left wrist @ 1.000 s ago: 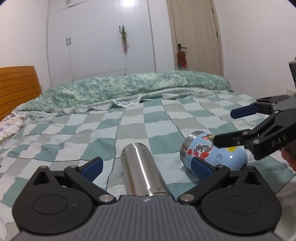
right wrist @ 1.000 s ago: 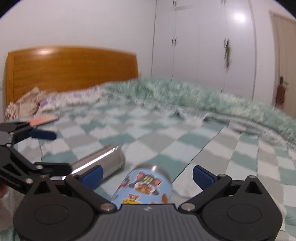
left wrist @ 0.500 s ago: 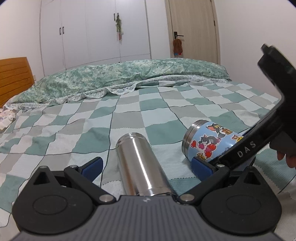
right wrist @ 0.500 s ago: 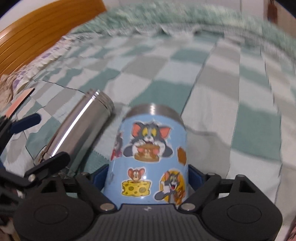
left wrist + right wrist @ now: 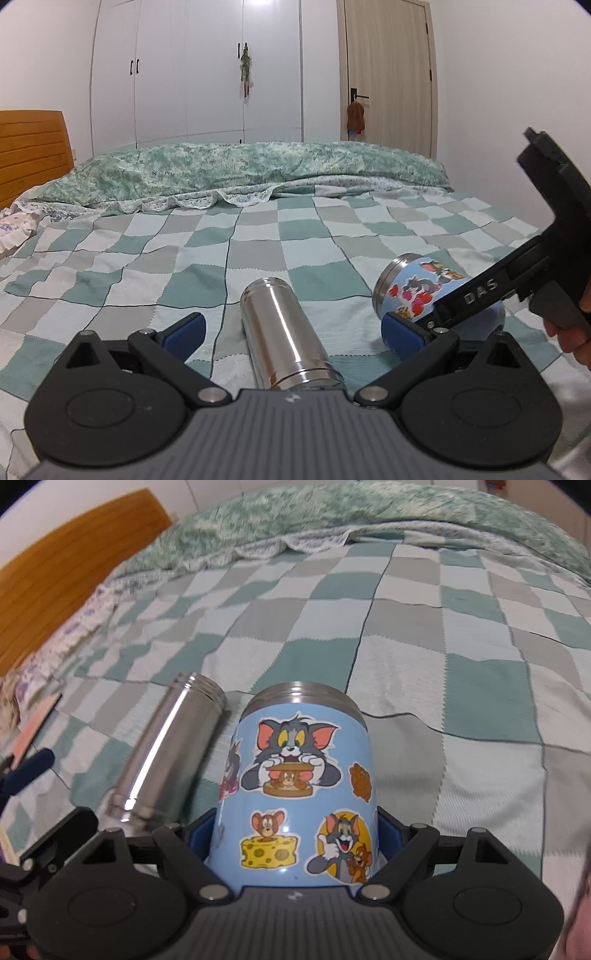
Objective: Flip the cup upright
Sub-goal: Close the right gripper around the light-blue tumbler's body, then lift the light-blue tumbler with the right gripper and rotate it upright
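Right gripper point(image 5: 293, 834) closing on the lying cup

Half a second on, its blue pads are now pressing both sides of the blue cartoon-sticker steel cup point(image 5: 299, 794), lying on the checked bed point(image 5: 461, 664); lifting can begin. Left gripper point(image 5: 291, 332) is waiting wide open, empty.

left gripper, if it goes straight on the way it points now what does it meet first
Most likely the steel flask: it lies on its side on the checkered bedspread, lengthwise between the open fingers of the left gripper, its near end almost at the gripper body. The exact gap is hard to judge.

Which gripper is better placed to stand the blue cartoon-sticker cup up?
Right. The right gripper grips the blue cartoon-sticker cup; the left gripper is open around the steel flask.
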`<state>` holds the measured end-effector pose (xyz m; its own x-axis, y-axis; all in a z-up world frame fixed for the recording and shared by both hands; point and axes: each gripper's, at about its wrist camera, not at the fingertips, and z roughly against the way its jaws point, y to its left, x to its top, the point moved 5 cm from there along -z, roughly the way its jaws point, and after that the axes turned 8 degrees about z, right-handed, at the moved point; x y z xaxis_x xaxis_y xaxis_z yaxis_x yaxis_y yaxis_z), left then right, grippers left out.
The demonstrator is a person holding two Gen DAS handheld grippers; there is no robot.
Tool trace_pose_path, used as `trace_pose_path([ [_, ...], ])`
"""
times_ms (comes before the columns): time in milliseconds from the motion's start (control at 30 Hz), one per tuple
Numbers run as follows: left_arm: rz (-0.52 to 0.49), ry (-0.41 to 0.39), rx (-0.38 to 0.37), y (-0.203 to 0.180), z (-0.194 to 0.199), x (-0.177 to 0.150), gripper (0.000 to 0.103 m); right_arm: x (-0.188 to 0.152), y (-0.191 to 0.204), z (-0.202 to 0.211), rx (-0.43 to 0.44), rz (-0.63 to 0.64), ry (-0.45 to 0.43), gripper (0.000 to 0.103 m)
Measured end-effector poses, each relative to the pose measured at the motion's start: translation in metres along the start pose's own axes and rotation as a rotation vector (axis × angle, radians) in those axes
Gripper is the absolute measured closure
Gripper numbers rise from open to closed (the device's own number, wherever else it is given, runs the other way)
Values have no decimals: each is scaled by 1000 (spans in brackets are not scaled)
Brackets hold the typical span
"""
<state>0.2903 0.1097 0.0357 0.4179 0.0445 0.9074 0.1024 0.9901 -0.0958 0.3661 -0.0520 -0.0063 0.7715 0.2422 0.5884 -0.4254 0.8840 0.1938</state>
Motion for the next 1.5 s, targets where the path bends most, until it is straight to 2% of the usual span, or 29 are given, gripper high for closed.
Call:
trace_pose_path([
  [133,8,-15,-24,-3,22,3,0,-18,6,39,-1,-59,-38,19],
  [367,30,-3,-56,-13,61,-6,0,-82,10,94,-22,-182,-74,19],
  [667,62,28,-65,-32,113,-28,0,-147,1,96,-120,-289,-90,19],
  [833,80,21,-27,-42,137,-37,0,-160,-6,88,-189,-260,-88,19],
  [1067,101,11,34,-59,160,-45,0,-162,-10,88,-149,-222,-88,18],
  [1100,102,13,38,-64,163,-46,0,-162,-12,90,-144,-219,-81,14],
  [1200,84,27,42,-76,166,-46,0,-163,-19,111,-112,-207,-113,5],
  [1333,44,69,28,-103,159,-42,0,-170,-37,155,-74,-162,-213,1],
  [1400,32,97,5,-119,153,-38,0,-174,-50,172,-82,-126,-252,0],
  [1500,9,141,-4,-144,140,-38,0,-182,-69,184,-120,-64,-264,0],
])
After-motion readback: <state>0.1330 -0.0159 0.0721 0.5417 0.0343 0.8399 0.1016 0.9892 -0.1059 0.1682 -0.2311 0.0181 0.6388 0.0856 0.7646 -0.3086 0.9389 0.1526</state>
